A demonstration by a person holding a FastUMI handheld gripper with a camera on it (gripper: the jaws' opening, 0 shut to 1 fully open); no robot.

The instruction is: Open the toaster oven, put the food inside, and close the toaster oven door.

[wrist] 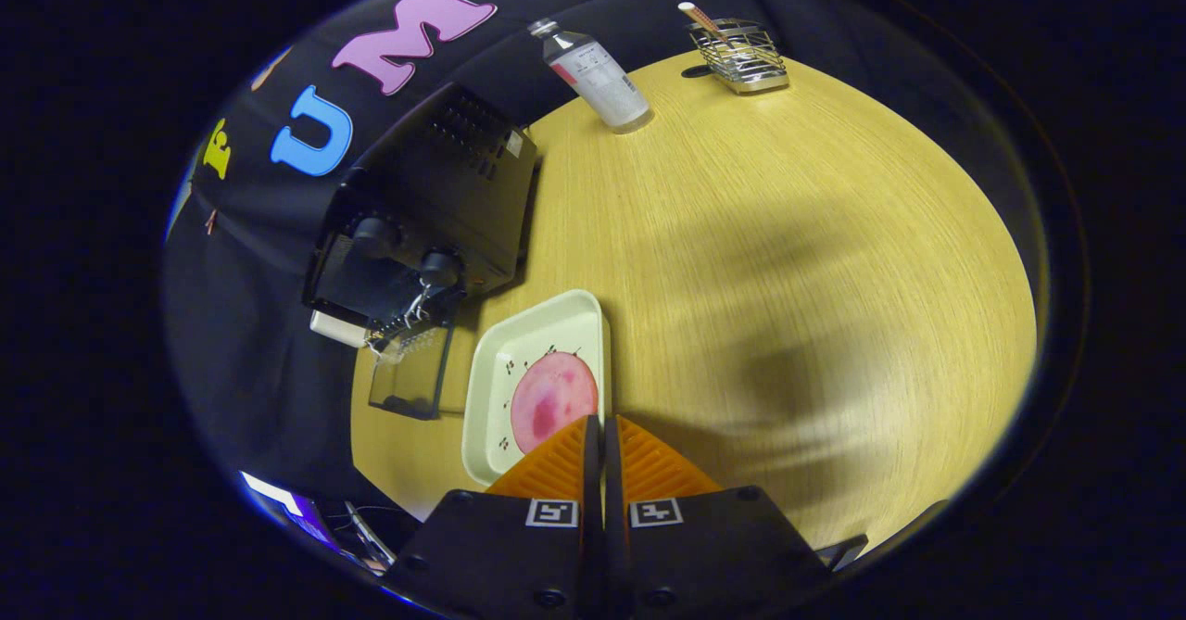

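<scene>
Gripper view, looking down and forward over a round wooden table (788,259). The gripper (596,427) hangs above the table with its two fingers drawn together, only a thin slit between them and nothing held. Just ahead of the fingertips, and partly covered by them, lies a pale square tray (505,360) with rounded corners; on it rests a flat round slice of pink food (548,398), apparently a slice of meat, though the fisheye view leaves its kind uncertain. The near edge of the slice is hidden behind the fingertips. Beyond the tray, near the table's edge by the booth wall, stands the black toaster oven (445,194), seen from above and from its front: two round knobs (408,251) sit on its face, and its glass door (410,374) is let down and open, lying just beside the tray's far corner. A wire rack (397,322) shows at the oven's mouth above the door. Farther off, across the table, a clear plastic bottle (598,75) with a label stands upright, and well apart from it a wire basket (747,56) holds a slender stick-like object (699,18).
</scene>
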